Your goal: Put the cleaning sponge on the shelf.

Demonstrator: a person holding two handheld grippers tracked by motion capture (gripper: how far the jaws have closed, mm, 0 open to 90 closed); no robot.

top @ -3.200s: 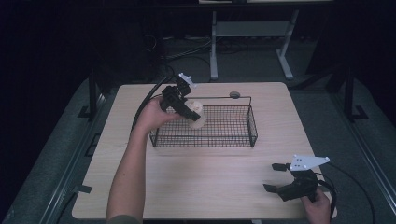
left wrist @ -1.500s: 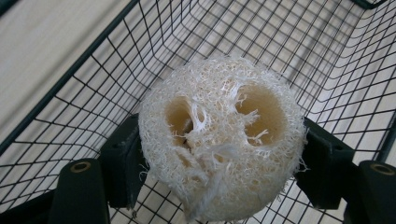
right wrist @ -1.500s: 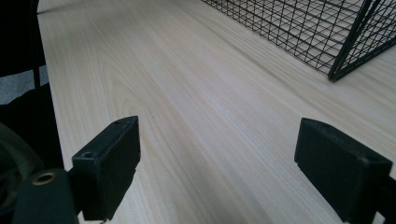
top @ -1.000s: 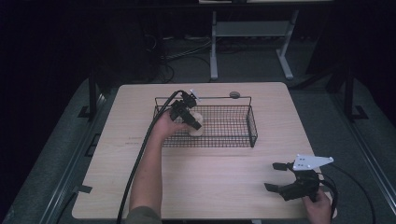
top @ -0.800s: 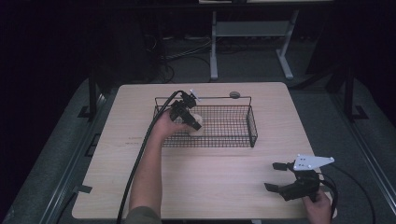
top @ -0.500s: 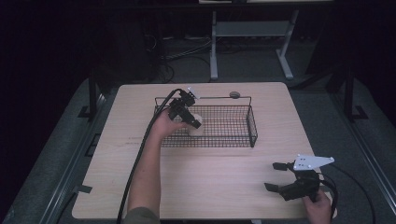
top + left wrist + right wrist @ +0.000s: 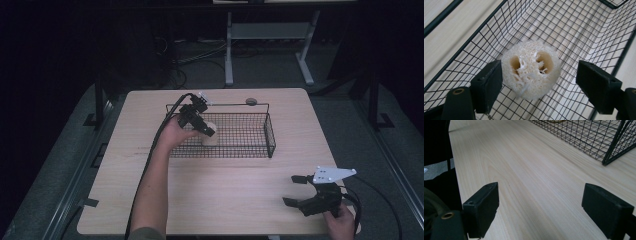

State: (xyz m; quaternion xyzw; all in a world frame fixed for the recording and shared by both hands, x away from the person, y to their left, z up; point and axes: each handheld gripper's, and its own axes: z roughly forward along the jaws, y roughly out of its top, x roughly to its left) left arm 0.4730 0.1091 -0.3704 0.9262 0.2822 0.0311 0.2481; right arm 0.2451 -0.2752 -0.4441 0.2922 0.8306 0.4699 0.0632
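left gripper [image 7: 537, 82] jaws apart, loofah [image 7: 531, 68] loose inside basket [image 7: 250, 150] left end | drop looks done, withdraw left | right gripper [image 7: 300, 192] wide open, empty, near right

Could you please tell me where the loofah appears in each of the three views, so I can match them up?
High view: the loofah lies in the left end of the wire basket, just under the left gripper.
Left gripper view: it sits mid-picture between the open jaws, touching the left jaw, on the basket floor.
Right gripper view: a pale sliver at the top edge inside the basket may be it; I cannot tell.
Shared landmark: the basket.
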